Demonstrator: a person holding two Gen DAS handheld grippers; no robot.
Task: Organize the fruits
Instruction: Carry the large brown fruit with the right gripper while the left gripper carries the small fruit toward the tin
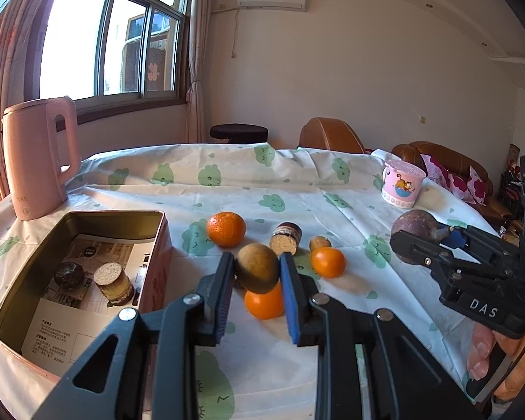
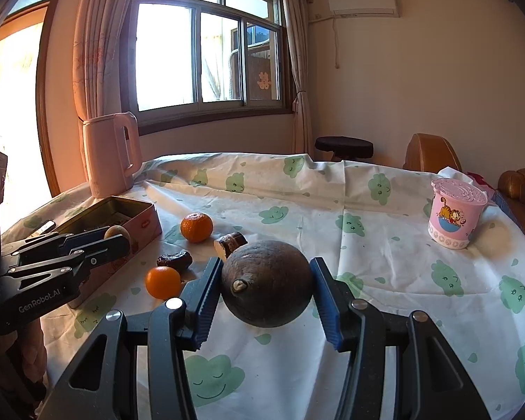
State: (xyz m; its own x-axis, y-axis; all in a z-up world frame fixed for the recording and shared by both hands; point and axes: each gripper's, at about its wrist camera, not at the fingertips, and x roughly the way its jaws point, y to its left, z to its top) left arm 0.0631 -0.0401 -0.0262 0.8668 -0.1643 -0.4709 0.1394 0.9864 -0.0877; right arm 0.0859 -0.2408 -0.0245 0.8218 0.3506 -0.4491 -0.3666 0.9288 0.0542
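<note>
Sunlit tablecloth (image 1: 297, 189) bears glossy oranges (image 1: 226, 229); wrinkled brown fruit (image 2: 267, 283) held.

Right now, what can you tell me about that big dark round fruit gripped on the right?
The dark fruit is round, dull brown-purple, with a rough matte skin and a short pale stem stub pointing toward the camera. The right tongs clamp it from both sides with blue ribbed pads, holding it above the cloud-print cloth. Only the pads seem to touch it. It looks whole and unbruised.
</note>
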